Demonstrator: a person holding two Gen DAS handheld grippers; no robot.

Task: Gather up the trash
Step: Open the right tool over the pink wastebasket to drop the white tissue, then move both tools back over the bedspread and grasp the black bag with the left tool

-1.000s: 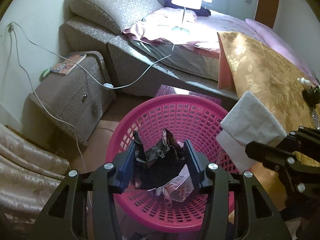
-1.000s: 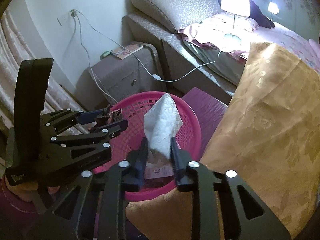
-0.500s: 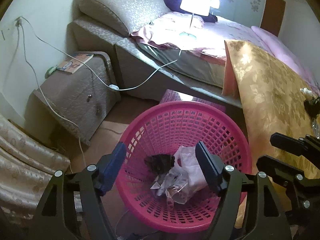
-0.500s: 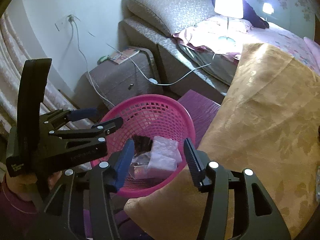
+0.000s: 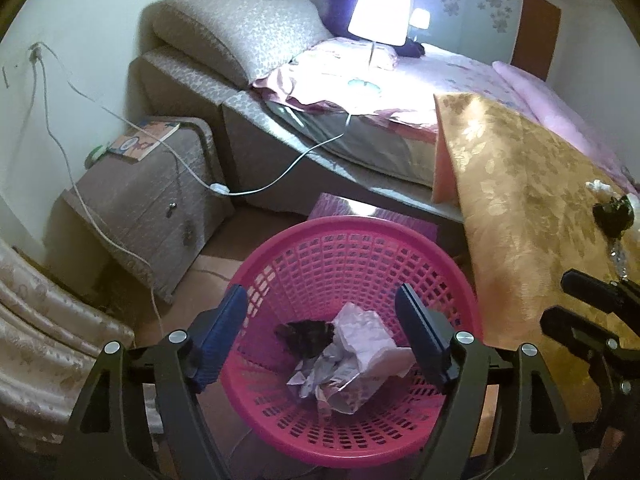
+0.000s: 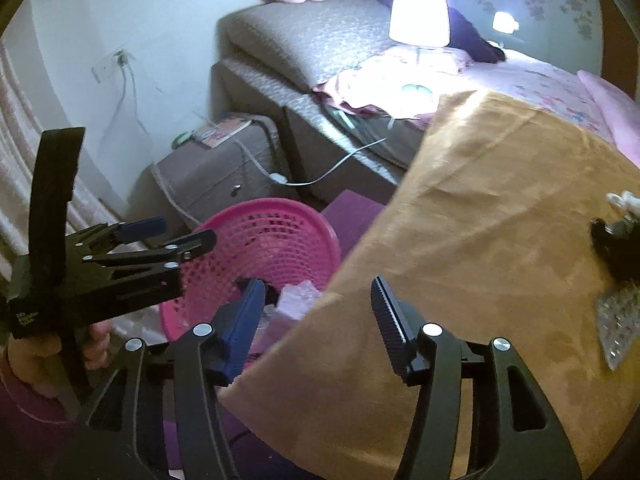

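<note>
The left gripper (image 5: 322, 332) hangs over the pink basket (image 5: 280, 248), its jaws spread after just opening, nothing between them. In the basket lie a black crumpled wrapper (image 5: 306, 334) and pale crumpled paper (image 5: 360, 340), touching each other. The right gripper (image 6: 318, 316) is over the near edge of the gold-clothed tabletop (image 6: 500, 208), its jaws also just opened and empty. More scraps (image 6: 614, 232) sit at the tabletop's far right.

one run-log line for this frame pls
left gripper: jaws just opened, empty | right gripper: jaws just opened, empty | crumpled trash: in pink basket | more litter: on gold cloth
</note>
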